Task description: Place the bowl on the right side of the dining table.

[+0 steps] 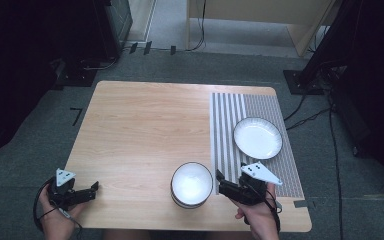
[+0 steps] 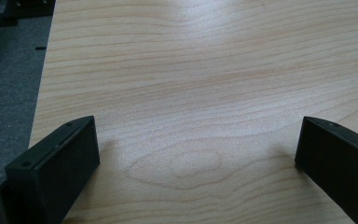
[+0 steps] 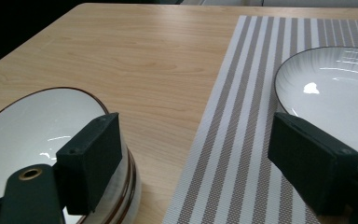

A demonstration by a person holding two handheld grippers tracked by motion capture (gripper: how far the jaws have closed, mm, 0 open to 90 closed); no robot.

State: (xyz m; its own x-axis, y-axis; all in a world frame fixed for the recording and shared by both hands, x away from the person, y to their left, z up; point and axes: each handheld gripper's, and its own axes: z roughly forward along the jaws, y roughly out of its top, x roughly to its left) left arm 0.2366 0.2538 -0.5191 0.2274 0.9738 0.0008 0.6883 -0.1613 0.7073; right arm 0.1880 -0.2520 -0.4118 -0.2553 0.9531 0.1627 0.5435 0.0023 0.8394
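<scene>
1. The white bowl (image 1: 192, 184) with a brown rim sits at the near edge of the wooden table (image 1: 145, 125), just left of the right gripper (image 1: 222, 181).
2. That gripper is the nearer one; its jaws gape empty, the left jaw close beside the bowl's rim, touching or not I cannot tell.
3. The left gripper (image 1: 93, 189) is spread wide over bare wood, well apart from the bowl.
4. The white plate (image 1: 257, 138) lies on the striped placemat (image 1: 230, 125); the right gripper view cuts off part of both dishes.

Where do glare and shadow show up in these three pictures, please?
High view: the bowl interior blows out to white, and the room's corners are near black. Right gripper view: a bright glint sits on the plate, with softer streaks in the bowl. Left gripper view: soft shadows lie beside the open left claw on the table.
</scene>
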